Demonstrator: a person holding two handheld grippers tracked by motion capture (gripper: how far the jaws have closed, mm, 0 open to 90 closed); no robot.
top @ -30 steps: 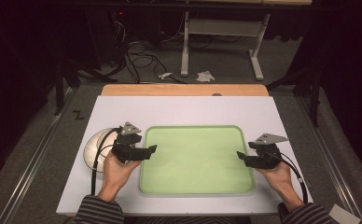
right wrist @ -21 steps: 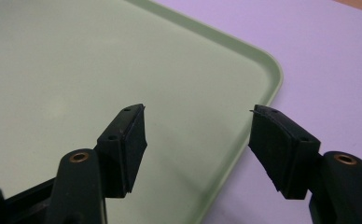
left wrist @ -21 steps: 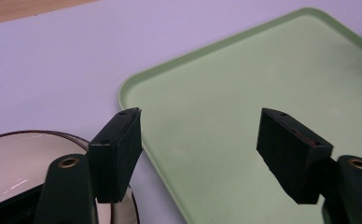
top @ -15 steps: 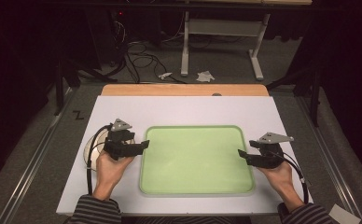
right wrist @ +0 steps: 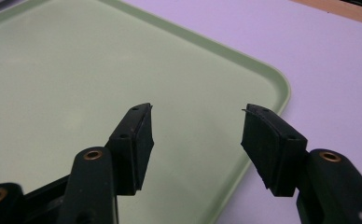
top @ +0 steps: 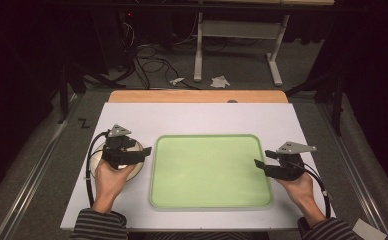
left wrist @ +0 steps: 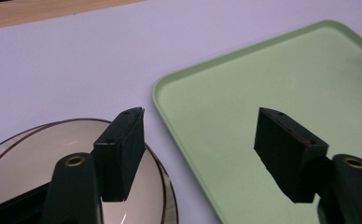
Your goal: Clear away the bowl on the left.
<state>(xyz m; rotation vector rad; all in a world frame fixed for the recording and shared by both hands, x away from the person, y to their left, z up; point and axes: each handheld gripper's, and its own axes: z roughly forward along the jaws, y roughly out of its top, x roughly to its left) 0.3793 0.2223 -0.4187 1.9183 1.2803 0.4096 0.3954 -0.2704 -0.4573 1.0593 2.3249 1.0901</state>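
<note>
Under left hand-held gripper point(top: 141, 154), half-hidden plate point(top: 96, 156)

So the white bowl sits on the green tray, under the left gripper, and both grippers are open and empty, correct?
Not quite. The white bowl sits on the table just left of the green tray, not on it, as the left gripper view shows. The left gripper and right gripper are indeed open and empty.
</note>
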